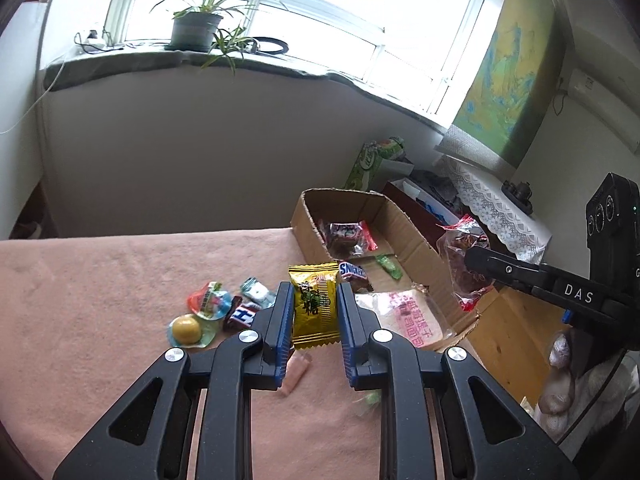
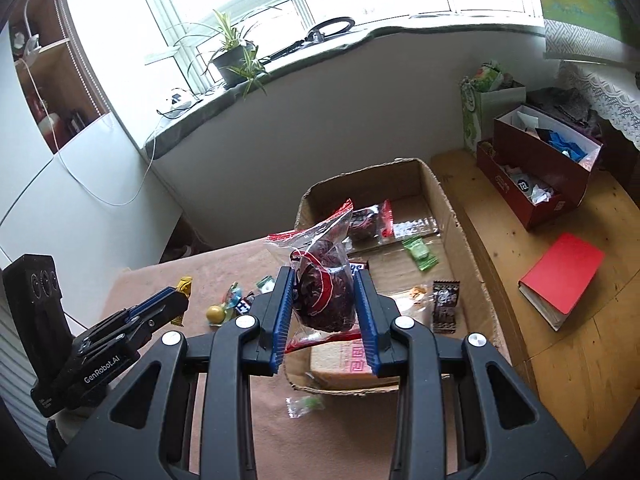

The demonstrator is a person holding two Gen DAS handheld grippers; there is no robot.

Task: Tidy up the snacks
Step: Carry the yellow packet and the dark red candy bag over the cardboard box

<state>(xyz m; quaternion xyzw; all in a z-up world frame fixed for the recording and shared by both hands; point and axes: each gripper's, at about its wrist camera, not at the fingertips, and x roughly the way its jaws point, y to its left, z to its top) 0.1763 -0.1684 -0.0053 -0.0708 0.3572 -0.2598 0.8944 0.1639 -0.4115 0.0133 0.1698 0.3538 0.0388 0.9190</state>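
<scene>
Left claw (image 1: pixel 313 312) clenched on gold packet (image 1: pixel 313 306), mid-frame; right claw (image 2: pixel 325 304) gripping red bag (image 2: pixel 326 292), centre. Carry both over box (image 2: pixel 460 216), probably clearing its rim, then release low.

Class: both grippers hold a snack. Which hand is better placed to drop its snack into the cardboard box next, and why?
Right. The right gripper holds the red-printed bag over the cardboard box, while the left gripper holds its gold packet over the pink cloth.

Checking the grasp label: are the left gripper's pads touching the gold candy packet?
Touching. The left wrist view shows the left gripper with both blue pads pressed against the sides of the gold candy packet, no gap.
</scene>
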